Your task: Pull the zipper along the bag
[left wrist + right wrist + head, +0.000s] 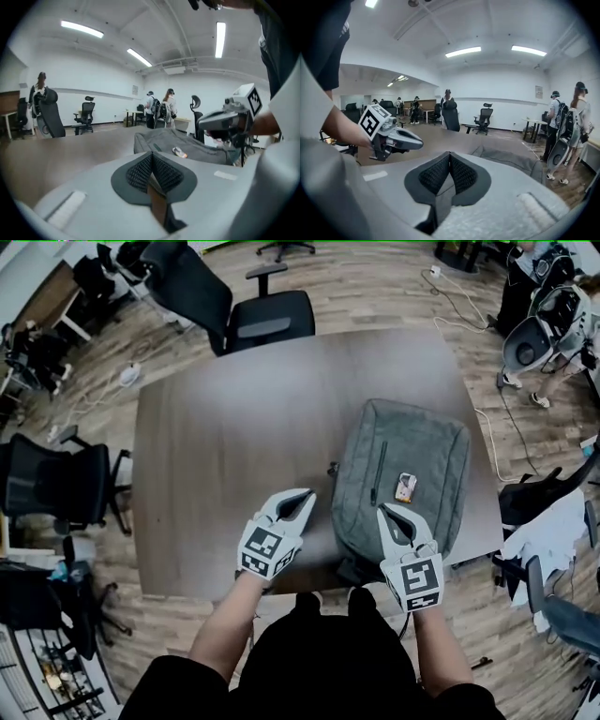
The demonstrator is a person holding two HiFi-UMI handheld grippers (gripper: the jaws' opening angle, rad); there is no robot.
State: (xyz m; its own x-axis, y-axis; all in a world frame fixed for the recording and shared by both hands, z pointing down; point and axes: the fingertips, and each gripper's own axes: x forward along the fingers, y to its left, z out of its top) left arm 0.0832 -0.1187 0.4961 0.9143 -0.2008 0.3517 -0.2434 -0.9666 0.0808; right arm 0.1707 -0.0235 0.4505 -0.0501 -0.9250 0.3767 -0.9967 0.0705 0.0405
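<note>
The grey bag (pixel 412 451) lies flat on the right half of the brown bench (pixel 225 437). Its long axis runs from the near edge towards the far edge and leans slightly to the right at the far end. A dark zipper (pixel 379 472) runs along that same axis on the upper face, left of centre; whether it is open or closed cannot be made out. A small light-coloured tag (pixel 405 487) lies on the fabric just beside the zipper, to its right. What the bag holds inside is not visible. The bag's near end sits at the near edge of the bench, and its right flank is close to the right edge. The whole left half and the far strip of the bench are bare. The left tongs (pixel 306 495) are held over bare bench just left of the bag, with the pads pressed together and nothing between them. The right tongs (pixel 383 512) are over the bag's near left corner, raised clear of the fabric, also closed and empty. The two tips are near each other, on either side of the bag's left edge. A black office chair (pixel 267 315) stands at the far edge of the bench and another chair (pixel 56 486) off its left side. Cables trail on the wooden floor (pixel 394 296) beyond.
</note>
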